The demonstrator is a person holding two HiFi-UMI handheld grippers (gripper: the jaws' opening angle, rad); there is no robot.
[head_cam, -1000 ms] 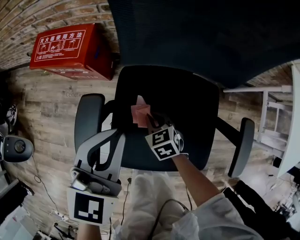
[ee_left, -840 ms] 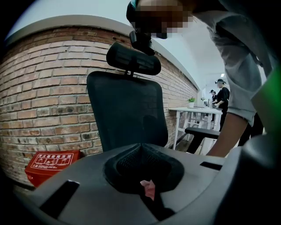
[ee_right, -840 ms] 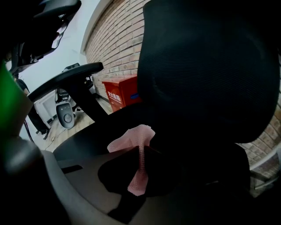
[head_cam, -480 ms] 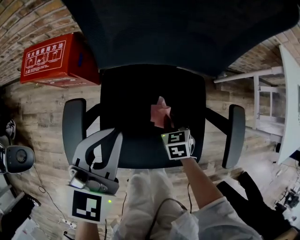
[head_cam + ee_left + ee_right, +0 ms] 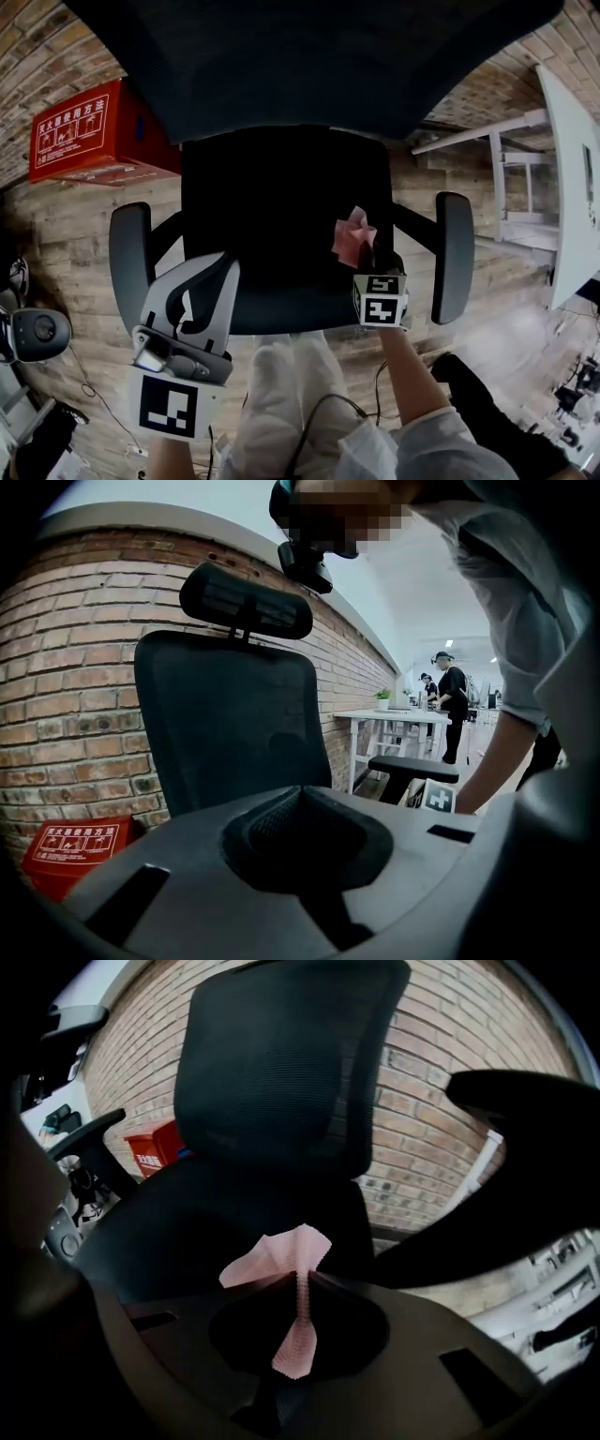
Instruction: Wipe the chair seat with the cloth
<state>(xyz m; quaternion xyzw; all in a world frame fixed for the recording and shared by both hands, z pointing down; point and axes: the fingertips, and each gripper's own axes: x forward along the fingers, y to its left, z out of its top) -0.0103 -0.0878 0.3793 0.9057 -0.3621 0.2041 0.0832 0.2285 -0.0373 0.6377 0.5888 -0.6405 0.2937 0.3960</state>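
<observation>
Nearest, in front of the chair seat (image 5: 281,216), the left gripper (image 5: 202,272) hangs over the seat's front left corner. Its jaws are pressed together with nothing between them, so it takes no part in the wiping at this moment.

Over the seat's front right part, close to its right edge, the right gripper (image 5: 372,261) has its jaws clamped on the pink cloth (image 5: 352,234). A narrow pinch of cloth runs between them and the loose end fans out past the tips toward the back of the seat. Whether the cloth is pressing on the seat or riding just above it cannot be told.

The seat itself is dark and shows no visible dirt or damp streak, so how much has been wiped cannot be read off it. Judging by the cloth's place at the right edge, the wipe looks under way rather than finished, with the middle, left and rear of the seat possibly left to cover.

Behind the seat rises the chair back (image 5: 309,66).
</observation>
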